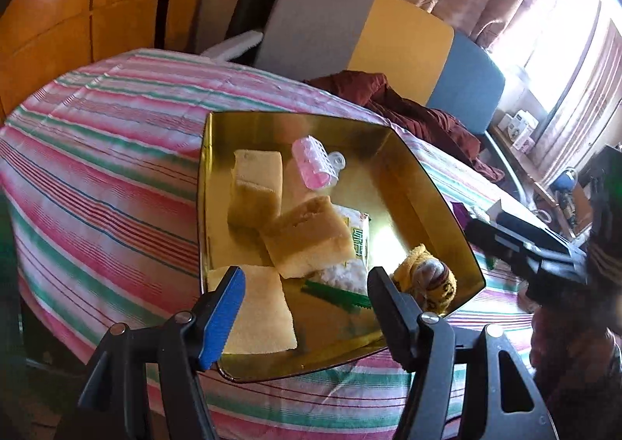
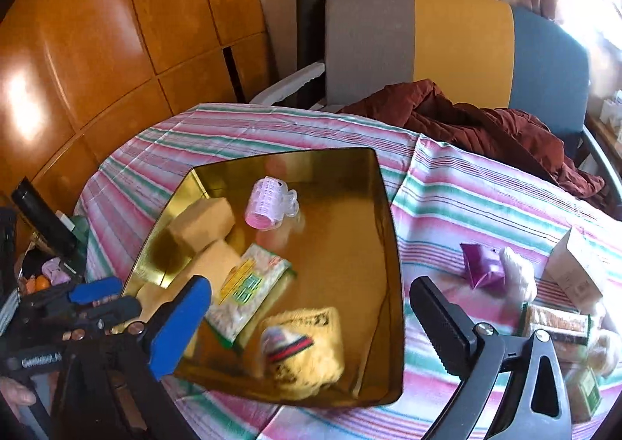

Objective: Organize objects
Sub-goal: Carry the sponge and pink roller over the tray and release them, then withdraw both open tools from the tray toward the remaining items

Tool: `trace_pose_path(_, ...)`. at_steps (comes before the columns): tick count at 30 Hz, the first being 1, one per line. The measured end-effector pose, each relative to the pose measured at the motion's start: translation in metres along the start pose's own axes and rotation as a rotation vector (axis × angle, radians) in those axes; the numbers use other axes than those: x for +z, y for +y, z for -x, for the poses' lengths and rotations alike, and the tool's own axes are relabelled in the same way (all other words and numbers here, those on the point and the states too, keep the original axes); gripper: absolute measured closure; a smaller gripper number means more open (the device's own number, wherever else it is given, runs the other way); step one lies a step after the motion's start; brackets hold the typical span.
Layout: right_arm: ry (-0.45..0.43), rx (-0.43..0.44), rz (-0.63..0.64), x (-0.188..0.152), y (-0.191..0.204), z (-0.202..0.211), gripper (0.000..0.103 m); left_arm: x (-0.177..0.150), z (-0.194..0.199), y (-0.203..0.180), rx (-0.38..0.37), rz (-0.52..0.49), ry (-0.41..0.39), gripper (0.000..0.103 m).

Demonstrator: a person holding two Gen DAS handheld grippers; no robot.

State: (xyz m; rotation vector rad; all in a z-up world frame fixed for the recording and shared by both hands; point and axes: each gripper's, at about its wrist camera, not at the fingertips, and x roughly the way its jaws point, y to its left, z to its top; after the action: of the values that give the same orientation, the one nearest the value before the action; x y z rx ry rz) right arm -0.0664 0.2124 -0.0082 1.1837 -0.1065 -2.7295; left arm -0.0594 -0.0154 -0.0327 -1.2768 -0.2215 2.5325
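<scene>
Several light things are gathered in the gold tin [image 2: 388, 230] on the striped cloth [image 1: 97, 152]: sponges [image 1: 307, 241], a pink roller [image 2: 268, 202], a packet [image 2: 248, 288] and a yellow sock [image 2: 311, 354]. The sock is judged soft and limp, best pinched at its bunched middle; the roller is hollow and likely to roll. Both the left gripper [image 1: 307, 307] and right gripper [image 2: 311, 327] are held wide and empty above the tin. More items are left beside it, among them a purple pack [image 2: 482, 265].

We see a gold tin tray [image 2: 388, 230] holding tan sponges [image 2: 202, 224] at nine o'clock, a pink hair roller [image 2: 266, 202] at twelve, a packet [image 2: 248, 284] centrally and a yellow cloth [image 2: 307, 354] at six.
</scene>
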Motion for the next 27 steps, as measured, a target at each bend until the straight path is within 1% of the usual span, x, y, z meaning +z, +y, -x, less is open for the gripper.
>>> trace_pose_path(3, -0.003, -0.002, 0.022, -0.010, 0.008, 0.004, 0.000, -0.001, 0.004, -0.003, 0.034, 0.006, -0.014, 0.038)
trace_pose_path(5, -0.001, -0.002, 0.024, -0.016, 0.013, 0.006, 0.000, -0.002, 0.010, -0.006, 0.080, -0.006, -0.043, 0.038)
trace_pose_path(6, 0.003, -0.004, 0.021, -0.019, 0.014, 0.006, 0.000, -0.003, 0.017, -0.009, 0.123, -0.020, -0.077, 0.038)
trace_pose_path(7, 0.008, -0.002, 0.017, -0.022, 0.015, 0.006, 0.000, -0.004, 0.021, -0.012, 0.148, -0.035, -0.105, 0.038)
trace_pose_path(9, 0.018, 0.009, 0.008, -0.027, 0.016, 0.006, 0.000, -0.005, 0.031, -0.017, 0.186, -0.059, -0.151, 0.038)
trace_pose_path(11, 0.014, -0.001, -0.001, -0.031, 0.017, 0.009, 0.000, -0.007, 0.038, -0.021, 0.222, -0.081, -0.187, 0.038)
trace_pose_path(16, -0.027, -0.039, 0.018, -0.039, 0.023, 0.021, 0.000, -0.010, 0.044, -0.026, 0.210, -0.090, -0.195, 0.037)
trace_pose_path(20, -0.113, -0.089, 0.033, -0.045, 0.026, 0.038, 0.000, -0.015, 0.042, -0.029, 0.190, -0.089, -0.175, 0.037)
trace_pose_path(22, -0.145, -0.104, 0.019, -0.048, 0.025, 0.043, 0.000, -0.018, 0.040, -0.030, 0.163, -0.083, -0.156, 0.037)
trace_pose_path(25, -0.154, -0.131, -0.036, -0.054, 0.020, 0.047, 0.000, -0.024, 0.040, -0.034, 0.139, -0.086, -0.149, 0.037)
trace_pose_path(27, -0.138, -0.120, -0.070, -0.058, 0.016, 0.047, 0.000, -0.028, 0.040, -0.038, 0.120, -0.095, -0.147, 0.037)
